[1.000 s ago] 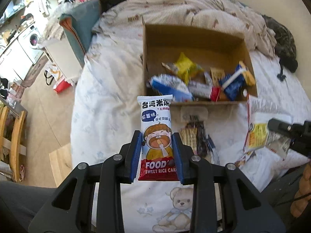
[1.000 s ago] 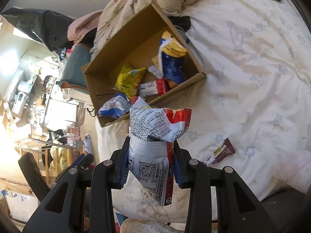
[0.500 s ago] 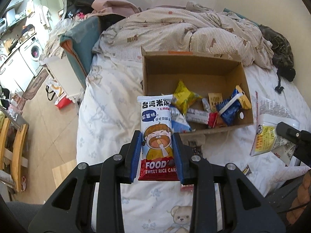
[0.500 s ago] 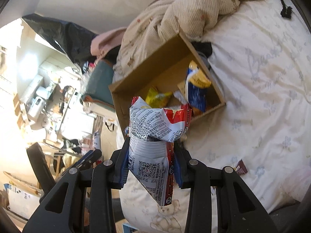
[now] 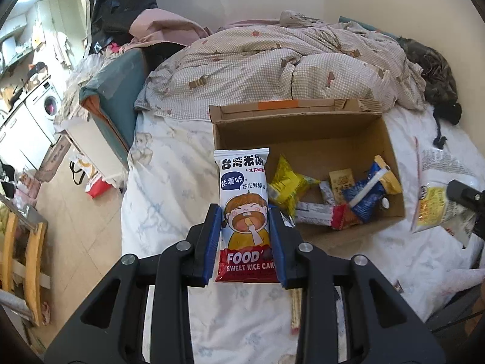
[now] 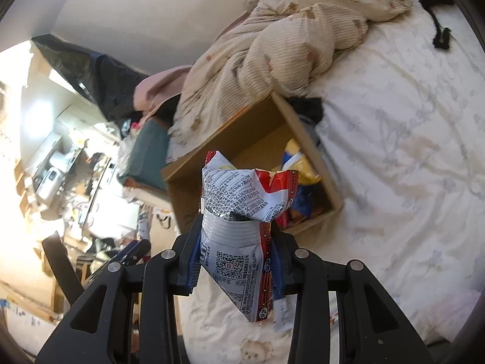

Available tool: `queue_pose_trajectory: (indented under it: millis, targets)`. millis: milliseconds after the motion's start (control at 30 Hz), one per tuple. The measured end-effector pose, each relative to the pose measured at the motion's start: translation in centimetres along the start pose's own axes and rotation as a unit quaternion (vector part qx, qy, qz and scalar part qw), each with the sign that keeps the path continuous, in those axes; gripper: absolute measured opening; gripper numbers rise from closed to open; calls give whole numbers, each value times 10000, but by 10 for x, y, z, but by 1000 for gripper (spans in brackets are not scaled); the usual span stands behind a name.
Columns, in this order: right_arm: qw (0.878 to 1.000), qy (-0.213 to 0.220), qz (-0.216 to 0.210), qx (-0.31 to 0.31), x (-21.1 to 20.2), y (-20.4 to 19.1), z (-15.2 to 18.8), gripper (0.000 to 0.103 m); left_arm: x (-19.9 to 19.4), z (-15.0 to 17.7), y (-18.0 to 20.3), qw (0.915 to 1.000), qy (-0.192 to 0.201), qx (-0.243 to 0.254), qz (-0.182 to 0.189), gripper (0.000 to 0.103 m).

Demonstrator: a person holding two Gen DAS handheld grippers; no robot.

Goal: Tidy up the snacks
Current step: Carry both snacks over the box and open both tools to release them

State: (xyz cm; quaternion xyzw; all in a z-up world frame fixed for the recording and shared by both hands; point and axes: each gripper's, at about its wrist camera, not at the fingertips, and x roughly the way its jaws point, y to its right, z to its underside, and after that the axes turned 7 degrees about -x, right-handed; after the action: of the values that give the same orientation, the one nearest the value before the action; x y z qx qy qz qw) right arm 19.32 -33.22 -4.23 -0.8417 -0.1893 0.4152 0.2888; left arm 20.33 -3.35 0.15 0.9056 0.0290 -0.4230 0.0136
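Observation:
My left gripper [image 5: 245, 212] is shut on a sweet rice cake packet [image 5: 245, 200], white and blue with a cartoon child, held upright in front of the cardboard box [image 5: 306, 133]. The box sits on the bed and holds several snack packs: a yellow bag [image 5: 288, 183], a blue bag [image 5: 365, 194] and a red-ended stick [image 5: 321, 214]. My right gripper [image 6: 236, 227] is shut on a crumpled silver and red snack bag [image 6: 239, 212], raised before the same box [image 6: 251, 139]. That bag [image 5: 433, 203] and the right gripper's tip also show at the left wrist view's right edge.
A rumpled checked quilt [image 5: 288, 63] lies behind the box. A thin snack stick [image 5: 295, 309] lies on the white sheet [image 5: 169, 188] under my left gripper. The bed's left edge drops to the floor [image 5: 78, 224]. A black cord [image 5: 442, 133] lies right of the box.
Both grippers rose and tipped upward with their packets still held. The box slid lower in both views, and more of the quilt and wall came into sight.

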Motion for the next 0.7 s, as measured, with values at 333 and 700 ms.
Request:
queue_pose_trajectory:
  millis: [333, 700]
  targets:
    - [9997, -28, 235, 72, 29, 10, -29, 39, 30, -22, 3, 9998, -89, -162, 114, 28]
    - [9971, -597, 394, -268, 87, 6, -41, 39, 74, -19, 19, 9992, -234, 219, 239, 28]
